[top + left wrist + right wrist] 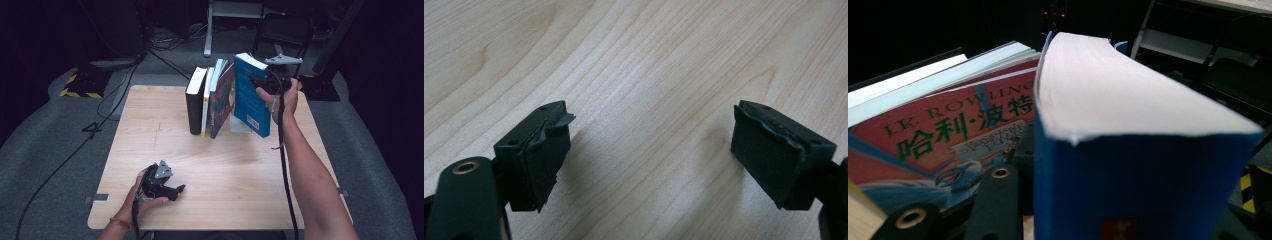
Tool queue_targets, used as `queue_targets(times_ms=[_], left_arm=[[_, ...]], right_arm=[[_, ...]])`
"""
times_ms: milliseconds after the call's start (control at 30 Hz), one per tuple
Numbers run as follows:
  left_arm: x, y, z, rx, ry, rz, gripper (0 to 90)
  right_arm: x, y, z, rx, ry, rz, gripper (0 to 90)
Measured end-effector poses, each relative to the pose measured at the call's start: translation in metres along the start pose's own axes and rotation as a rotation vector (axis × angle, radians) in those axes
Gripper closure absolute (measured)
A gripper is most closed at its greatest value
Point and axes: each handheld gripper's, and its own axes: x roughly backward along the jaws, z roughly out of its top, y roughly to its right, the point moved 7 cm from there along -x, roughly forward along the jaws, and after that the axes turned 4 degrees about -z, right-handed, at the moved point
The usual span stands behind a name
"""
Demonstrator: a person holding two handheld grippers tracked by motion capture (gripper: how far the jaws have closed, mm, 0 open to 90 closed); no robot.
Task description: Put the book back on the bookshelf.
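My right gripper [259, 81] is shut on a thick blue book [250, 97] and holds it upright above the far right part of the table, just right of a row of standing books. In the right gripper view the blue book [1128, 175] stands between the jaws with its white page edge facing up, and a red-covered book [948, 135] is close on its left. My left gripper [179, 190] rests on the table near the front left edge. Its jaws [651, 160] stand wide apart over bare wood with nothing between them.
On the wooden table [225, 200], the row holds a black book [194, 102], a white book [206, 102] and the leaning red-covered book [222, 100]. A white bookend [240, 126] stands behind the blue book. Cables and stands lie on the grey floor.
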Motion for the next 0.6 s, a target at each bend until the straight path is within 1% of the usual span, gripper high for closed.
queue_targets(times_ms=[100, 133, 267, 367, 433, 467, 500, 533, 567, 600], left_arm=[[0.0, 0.0, 0.0, 0.002, 0.001, 0.001, 16.1], [0.0, 0.0, 0.0, 0.001, 0.001, 0.0, 16.1], [0.0, 0.001, 0.0, 0.004, -0.001, 0.001, 16.1], [0.0, 0.001, 0.0, 0.004, -0.001, 0.001, 16.1], [0.0, 0.001, 0.0, 0.005, -0.001, 0.002, 16.1], [0.0, 0.001, -0.001, 0.005, -0.001, 0.002, 16.1], [0.0, 0.001, 0.0, 0.005, -0.001, 0.002, 16.1], [0.0, 0.001, -0.001, 0.006, 0.0, 0.002, 16.1], [0.0, 0.001, -0.001, 0.006, 0.0, 0.002, 16.1], [0.0, 0.001, 0.0, 0.006, 0.0, 0.001, 16.1]], right_arm=[[-0.004, -0.003, -0.003, 0.015, -0.006, -0.007, 60.8], [-0.008, -0.003, -0.008, 0.018, -0.007, -0.006, 60.8], [-0.009, -0.002, -0.015, 0.012, -0.008, 0.002, 60.7], [-0.009, -0.002, -0.027, 0.011, -0.011, 0.013, 60.7], [-0.009, -0.003, -0.03, 0.015, -0.016, 0.015, 60.6], [-0.005, -0.003, -0.036, 0.006, -0.002, 0.03, 60.5], [-0.005, -0.003, -0.036, 0.006, -0.002, 0.03, 60.5], [0.0, -0.005, -0.04, 0.024, 0.001, 0.025, 60.4], [0.0, -0.005, -0.04, 0.024, 0.001, 0.025, 60.4], [0.003, -0.005, -0.043, 0.019, -0.002, 0.035, 60.4]])
